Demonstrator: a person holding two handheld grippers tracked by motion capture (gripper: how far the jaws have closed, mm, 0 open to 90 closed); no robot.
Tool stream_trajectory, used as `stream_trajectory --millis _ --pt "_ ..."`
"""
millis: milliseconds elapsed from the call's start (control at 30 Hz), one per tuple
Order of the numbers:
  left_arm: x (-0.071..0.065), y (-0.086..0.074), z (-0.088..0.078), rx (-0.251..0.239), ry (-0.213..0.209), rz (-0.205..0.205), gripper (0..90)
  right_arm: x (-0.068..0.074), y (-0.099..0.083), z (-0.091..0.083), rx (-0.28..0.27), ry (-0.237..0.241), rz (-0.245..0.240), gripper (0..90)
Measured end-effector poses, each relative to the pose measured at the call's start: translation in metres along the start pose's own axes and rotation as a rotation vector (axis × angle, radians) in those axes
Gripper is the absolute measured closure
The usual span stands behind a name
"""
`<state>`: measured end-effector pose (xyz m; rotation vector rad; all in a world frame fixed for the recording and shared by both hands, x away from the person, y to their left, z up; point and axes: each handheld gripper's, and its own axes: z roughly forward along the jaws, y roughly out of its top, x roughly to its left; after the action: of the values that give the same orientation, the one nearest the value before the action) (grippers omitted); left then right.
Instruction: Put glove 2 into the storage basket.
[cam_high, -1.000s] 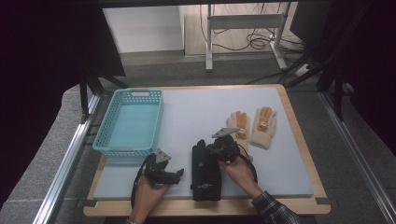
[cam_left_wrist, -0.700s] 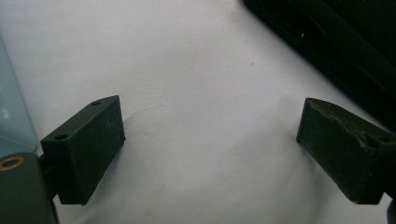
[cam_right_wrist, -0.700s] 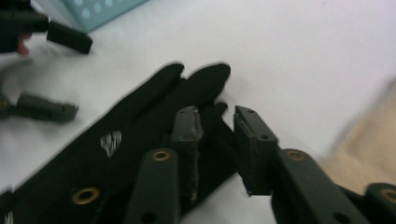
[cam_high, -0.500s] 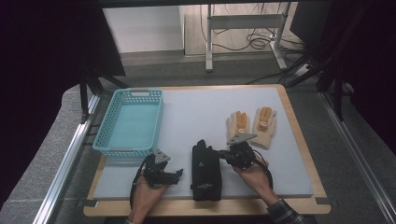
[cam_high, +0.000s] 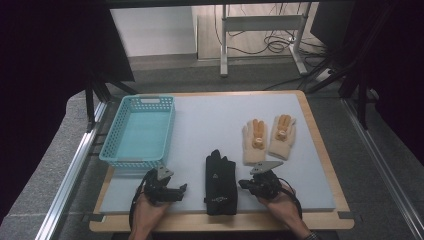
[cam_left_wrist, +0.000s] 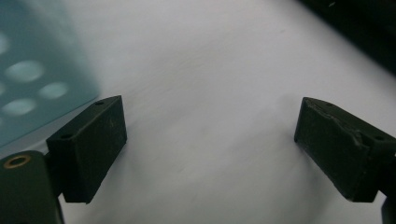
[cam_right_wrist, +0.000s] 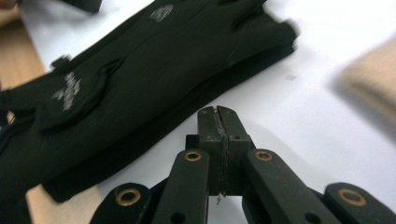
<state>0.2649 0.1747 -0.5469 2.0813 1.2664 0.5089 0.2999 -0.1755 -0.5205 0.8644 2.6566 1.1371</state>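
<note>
High view: right gripper (cam_high: 248, 184) just clenched empty, withdrawn from beige gloves (cam_high: 269, 138) toward black gloves (cam_high: 220, 182); left gripper (cam_high: 181, 189) released.

A wood-edged desk (cam_high: 320, 145) with a pale blue-grey top stands on grey carpet (cam_high: 55, 175). At twelve o'clock a white metal stand (cam_high: 260, 25) straddles loose black cables (cam_high: 272, 45) on a lit wooden floor; dark curtains hang at nine and three.

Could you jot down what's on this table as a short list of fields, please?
Surface: white mat on a wooden table
Basket: turquoise basket, far left, nothing in it
Black gloves: black gloves stacked, near edge, middle
Beige gloves: beige gloves side by side, right
Left gripper: left gripper open, nothing between its jaws
Right gripper: right gripper shut, nothing held, beside the black gloves
</note>
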Motion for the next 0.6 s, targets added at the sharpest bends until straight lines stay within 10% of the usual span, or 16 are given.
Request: stream_trajectory --millis 600 --pt "0.028 -0.015 -0.005 -0.019 -0.003 -0.056 4.9 0.025 0.007 0.026 0.006 0.096 -0.038 86.4"
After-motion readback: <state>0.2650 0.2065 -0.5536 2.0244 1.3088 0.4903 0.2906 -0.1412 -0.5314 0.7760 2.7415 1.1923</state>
